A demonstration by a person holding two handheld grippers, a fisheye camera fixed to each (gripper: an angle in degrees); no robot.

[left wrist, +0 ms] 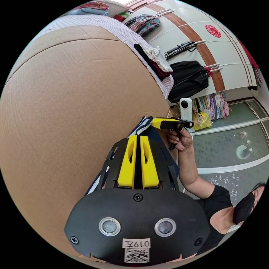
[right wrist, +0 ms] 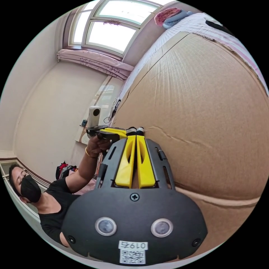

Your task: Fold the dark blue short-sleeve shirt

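Both grippers sit over the cardboard sheet [left wrist: 70, 112] that covers the bed. Left gripper [left wrist: 138, 138]: yellow jaws pressed nearly together with dark blue cloth between them, so it grips the dark blue shirt [left wrist: 140, 126], whose white-striped edge bunches just past the jaw tips and trails down beside the jaw housing. Right gripper [right wrist: 136, 136]: jaws closed tight, a bit of striped cloth at the tips; whether both jaws pinch it cannot be told. Left gripper view also catches the right gripper beside the shirt, held in a hand [left wrist: 179, 138]. Folded clothes [left wrist: 155, 60] lie on the bed edge beyond the cardboard sheet, near the wardrobe [left wrist: 196, 30].
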